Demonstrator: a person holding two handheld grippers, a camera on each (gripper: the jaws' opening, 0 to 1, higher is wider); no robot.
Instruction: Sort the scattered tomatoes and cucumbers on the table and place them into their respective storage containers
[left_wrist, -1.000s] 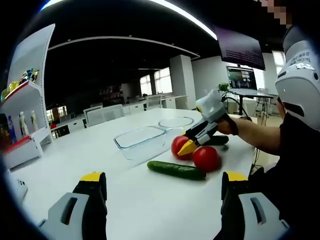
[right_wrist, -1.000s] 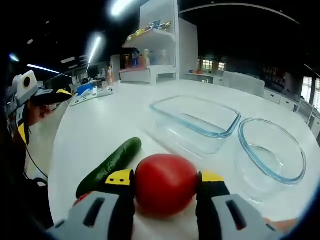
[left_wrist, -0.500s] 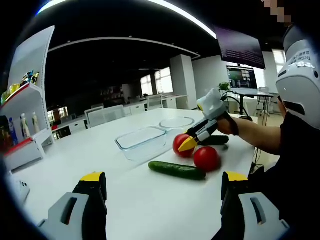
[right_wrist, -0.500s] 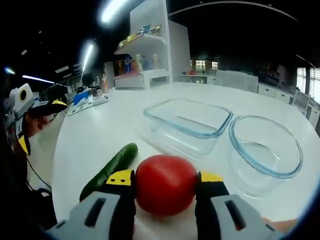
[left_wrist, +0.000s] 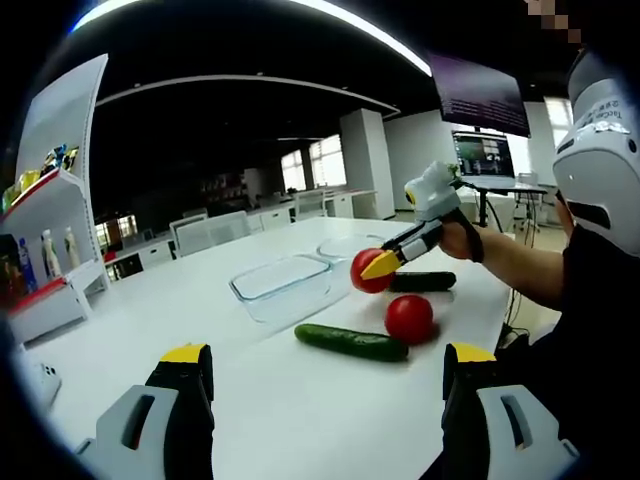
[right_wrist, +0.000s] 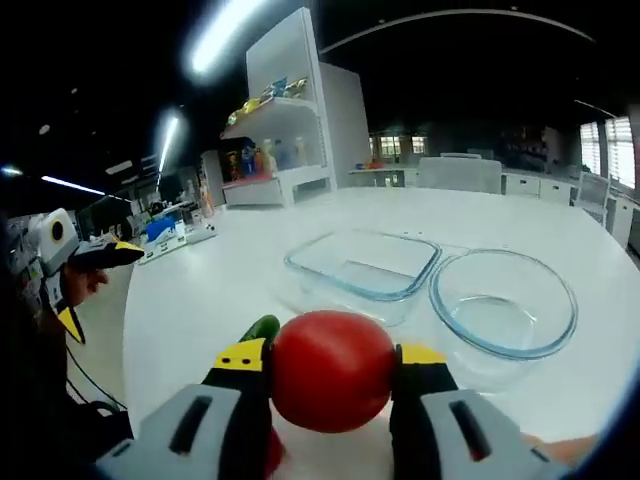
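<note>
A red tomato (right_wrist: 331, 371) is clamped between the jaws of the right gripper (right_wrist: 330, 372), raised above the white table (left_wrist: 300, 400), near the rectangular glass dish (right_wrist: 362, 264) and round glass bowl (right_wrist: 503, 303). A second tomato (left_wrist: 410, 318) and two cucumbers (left_wrist: 351, 342) are left on the table. The left gripper (left_wrist: 325, 365) is held wide apart, empty.

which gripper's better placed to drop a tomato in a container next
The right gripper. Its jaws are shut on a tomato, lifted off the table, with the round glass bowl and the rectangular glass dish just ahead. The left gripper is open and empty, back from the vegetables.
</note>
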